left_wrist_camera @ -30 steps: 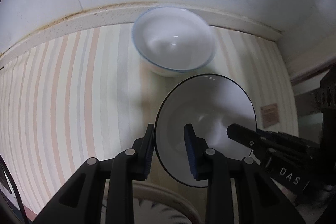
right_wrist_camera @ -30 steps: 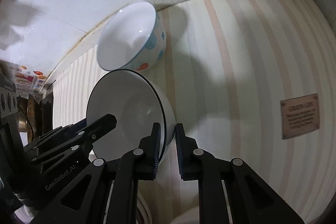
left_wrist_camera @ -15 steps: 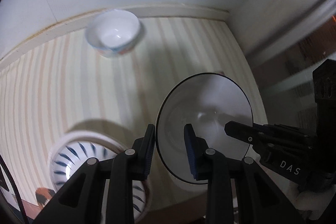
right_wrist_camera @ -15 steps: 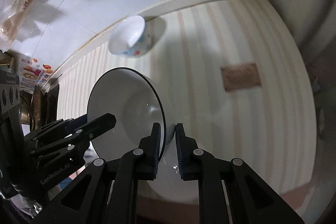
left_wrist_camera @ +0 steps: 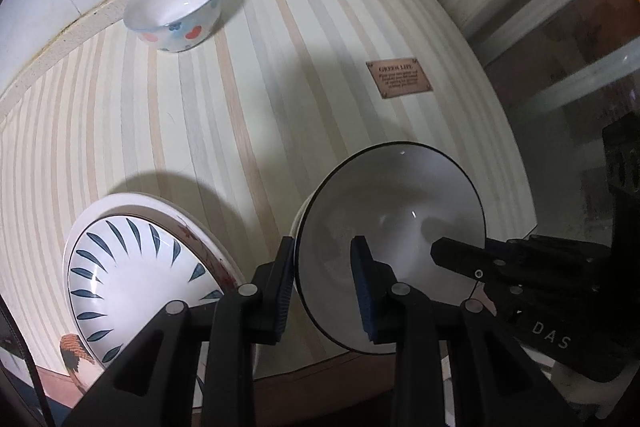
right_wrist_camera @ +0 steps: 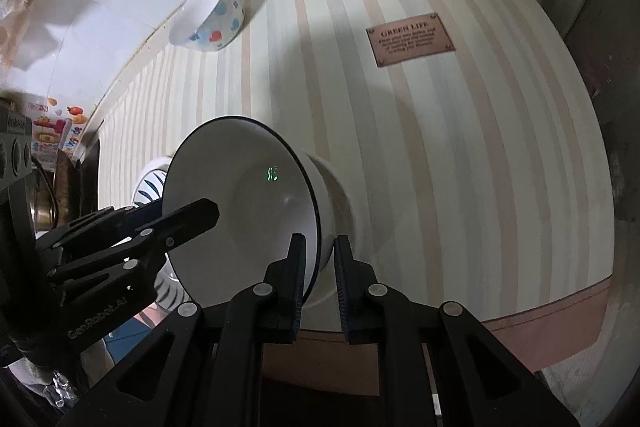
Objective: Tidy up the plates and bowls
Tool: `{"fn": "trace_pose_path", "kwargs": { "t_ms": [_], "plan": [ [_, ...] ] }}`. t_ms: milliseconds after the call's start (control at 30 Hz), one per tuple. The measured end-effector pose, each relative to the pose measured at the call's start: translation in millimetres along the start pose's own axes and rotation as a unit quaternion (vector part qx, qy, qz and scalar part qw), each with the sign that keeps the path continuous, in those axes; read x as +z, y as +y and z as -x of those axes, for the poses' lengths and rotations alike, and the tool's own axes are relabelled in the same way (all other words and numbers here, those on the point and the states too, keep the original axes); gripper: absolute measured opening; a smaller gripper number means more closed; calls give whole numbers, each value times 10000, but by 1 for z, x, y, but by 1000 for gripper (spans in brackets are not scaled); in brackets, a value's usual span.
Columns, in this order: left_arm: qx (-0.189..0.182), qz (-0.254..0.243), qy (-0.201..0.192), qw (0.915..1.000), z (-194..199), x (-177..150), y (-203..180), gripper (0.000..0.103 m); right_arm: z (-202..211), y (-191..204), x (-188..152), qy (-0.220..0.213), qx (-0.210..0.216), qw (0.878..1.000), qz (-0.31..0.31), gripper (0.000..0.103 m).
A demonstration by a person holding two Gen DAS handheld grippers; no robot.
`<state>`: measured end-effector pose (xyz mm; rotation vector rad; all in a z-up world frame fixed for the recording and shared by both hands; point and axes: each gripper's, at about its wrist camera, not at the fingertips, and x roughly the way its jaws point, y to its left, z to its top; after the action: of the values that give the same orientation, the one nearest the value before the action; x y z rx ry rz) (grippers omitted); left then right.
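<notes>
Both my grippers, left gripper (left_wrist_camera: 323,283) and right gripper (right_wrist_camera: 319,281), still clamped on white bowl (left_wrist_camera: 390,247) rim. Carried it back from spotted bowl (left_wrist_camera: 176,11) toward table's (left_wrist_camera: 248,99) near edge, beside stacked plates (left_wrist_camera: 140,279). Set-down likely next.

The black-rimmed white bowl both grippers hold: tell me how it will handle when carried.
The black-rimmed white bowl looks glazed and glossy, so probably slippery at the thin rim where the left gripper and right gripper pinch it. It seems rigid ceramic, likely chipping if knocked. Held tilted, it might swing if one grip loosens.
</notes>
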<state>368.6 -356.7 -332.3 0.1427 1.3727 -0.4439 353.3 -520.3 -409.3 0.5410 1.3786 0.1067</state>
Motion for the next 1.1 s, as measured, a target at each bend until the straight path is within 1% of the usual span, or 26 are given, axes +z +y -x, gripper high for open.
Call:
{"fn": "trace_pose_path", "kwargs": {
  "t_ms": [233, 500, 700, 833, 1033, 1100],
  "plan": [
    [192, -94, 77, 9997, -10, -3, -4, 25, -5, -7, 5, 28, 24, 10000, -43, 16],
    [268, -40, 215, 9994, -18, -7, -3, 25, -6, -3, 8, 44, -80, 9999, 123, 16],
    [359, -33, 171, 9992, -19, -6, -5, 25, -7, 2, 9, 77, -205, 9994, 275, 16],
    [452, -25, 161, 9988, -20, -5, -5, 25, -8, 2, 11, 121, -210, 9994, 255, 16],
    [372, 56, 212, 9991, -16, -4, 2, 25, -5, 4, 14, 165, -254, 9991, 304, 17],
    [303, 147, 117, 9994, -4, -2, 10, 25, 4, 4, 19, 93, -230, 9994, 260, 17]
  ]
}}
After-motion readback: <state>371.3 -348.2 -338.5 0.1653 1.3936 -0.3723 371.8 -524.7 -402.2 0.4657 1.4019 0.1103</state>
